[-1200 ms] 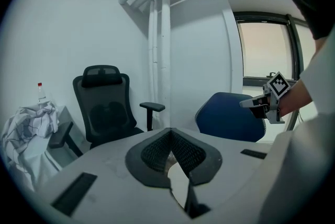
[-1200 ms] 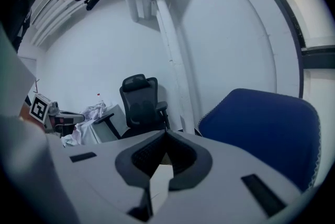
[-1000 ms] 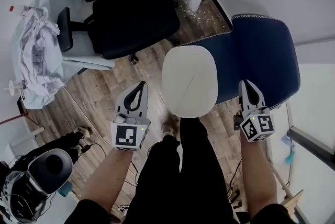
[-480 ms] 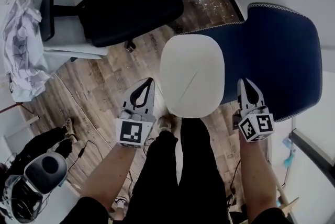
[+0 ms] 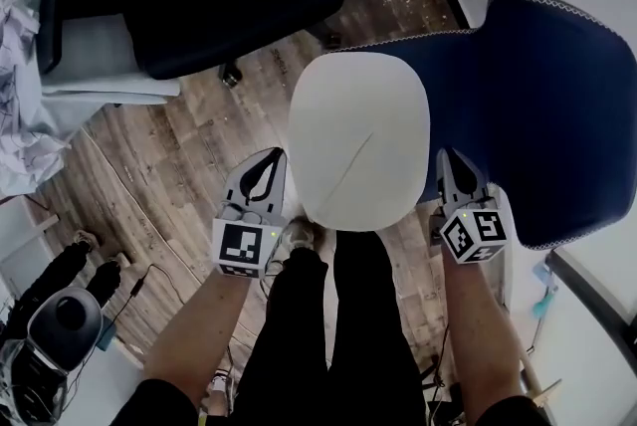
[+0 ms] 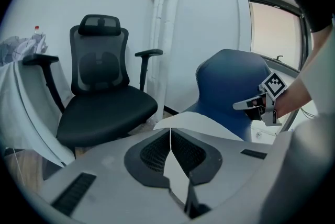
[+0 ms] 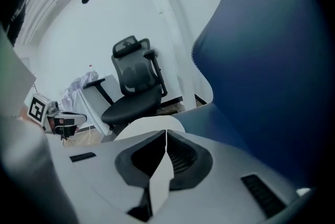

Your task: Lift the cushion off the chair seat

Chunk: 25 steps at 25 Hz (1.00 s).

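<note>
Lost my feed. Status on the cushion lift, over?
Jaws shut, empty: left gripper, right gripper, flanking cushion. Cushion on blue chair seat, not lifted. Nothing blocking.

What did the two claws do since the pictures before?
Both claws sank lower, toward the chair: the left claw is now beside the left edge of the white cushion, the right claw beside its right edge. Neither took hold of anything. Both stayed shut, and the cushion stayed on the blue chair.
</note>
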Motion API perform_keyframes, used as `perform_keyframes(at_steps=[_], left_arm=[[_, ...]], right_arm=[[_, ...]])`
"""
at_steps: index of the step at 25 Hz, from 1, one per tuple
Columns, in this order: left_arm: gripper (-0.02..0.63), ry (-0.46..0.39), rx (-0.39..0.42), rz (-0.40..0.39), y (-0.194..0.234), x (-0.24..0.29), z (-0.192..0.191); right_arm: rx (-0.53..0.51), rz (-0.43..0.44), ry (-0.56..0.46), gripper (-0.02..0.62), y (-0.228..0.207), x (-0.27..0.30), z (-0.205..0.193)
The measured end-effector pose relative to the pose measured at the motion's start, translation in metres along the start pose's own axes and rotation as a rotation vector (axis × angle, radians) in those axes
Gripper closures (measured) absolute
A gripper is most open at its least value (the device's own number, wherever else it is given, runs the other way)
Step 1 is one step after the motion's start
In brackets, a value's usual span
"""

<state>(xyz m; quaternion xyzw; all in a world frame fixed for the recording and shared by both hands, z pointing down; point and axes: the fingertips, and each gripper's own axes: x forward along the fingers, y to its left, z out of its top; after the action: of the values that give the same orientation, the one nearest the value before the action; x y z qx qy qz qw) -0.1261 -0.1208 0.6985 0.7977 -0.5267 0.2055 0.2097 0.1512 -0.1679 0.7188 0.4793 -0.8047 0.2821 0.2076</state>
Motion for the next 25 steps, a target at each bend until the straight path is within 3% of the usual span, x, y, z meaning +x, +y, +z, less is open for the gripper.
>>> perform_keyframes(at_steps=[10, 16, 19, 25], left_arm=[[0.601, 0.072, -0.021, -0.044, -0.004, 0.030, -0.063], [0.593, 0.084, -0.071, -0.004, -0.010, 0.044, -0.088], [0.487, 0.087, -0.116, -0.004, -0.003, 0.049, -0.091], [0.466, 0.119, -0.165, 0.007, 0.007, 0.060, -0.105]], right_arm=[[0.007, -0.019, 0.099, 0.580, -0.021, 0.029, -0.057], [0.016, -0.002, 0.098, 0.577, -0.036, 0.037, -0.075], [0.037, 0.020, 0.115, 0.501, -0.033, 0.042, -0.082], [0.058, 0.020, 0.166, 0.377, -0.039, 0.053, -0.097]])
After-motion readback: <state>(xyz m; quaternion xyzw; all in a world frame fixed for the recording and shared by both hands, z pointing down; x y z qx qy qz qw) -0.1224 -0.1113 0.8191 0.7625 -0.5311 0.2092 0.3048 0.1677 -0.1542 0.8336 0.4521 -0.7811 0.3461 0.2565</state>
